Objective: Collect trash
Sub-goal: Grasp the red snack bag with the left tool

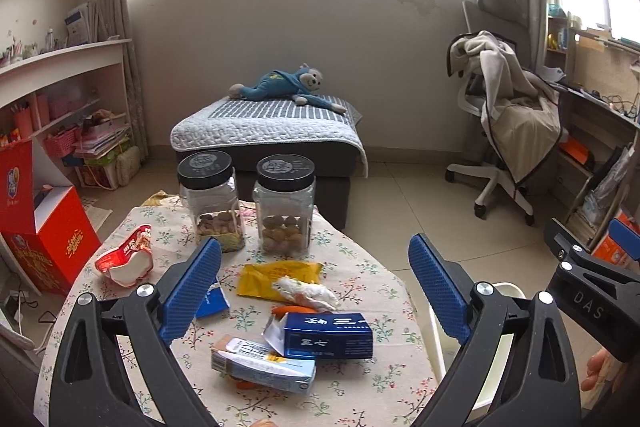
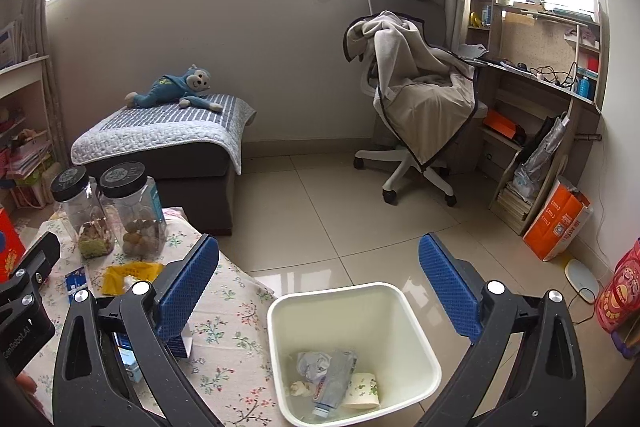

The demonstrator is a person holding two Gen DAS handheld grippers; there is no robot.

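The left gripper (image 1: 316,291) stands wide, nothing between its blue pads, above the trash scattered on the table (image 1: 360,399). The right gripper (image 2: 320,291) is just as wide and also holds nothing; it hangs over the white bin (image 2: 416,327) that stands on the floor just beside the table edge.

The bin holds 4 pieces that can be told apart: a crumpled grey paper ball (image 2: 314,365), a flattened clear plastic bottle (image 2: 334,389) with a red-lettered label, a paper cup (image 2: 362,391) printed with green leaves and lying on its side, and a small pale scrap (image 2: 298,389).

On the flowered tablecloth lie 2 cartons near the front: a dark blue box (image 1: 330,337) with one flap torn open, leaning on a pale blue box (image 1: 264,367) with an orange end. Behind them sit a yellow wrapper (image 1: 276,277), a wadded white tissue (image 1: 306,293) resting on it, and something orange (mostly hidden) just beside the blue box. A blue packet (image 1: 212,303) lies partly behind the left finger. Toward the left edge lies a red and white snack tray (image 1: 126,259), its film peeled back.

At the back of the table stand 2 clear jars (image 1: 286,203) with black lids, each about a quarter full of brown round pieces, upright and side by side.

Beyond are a low bed with 1 blue plush monkey (image 1: 286,85) and a draped office chair (image 1: 508,119).
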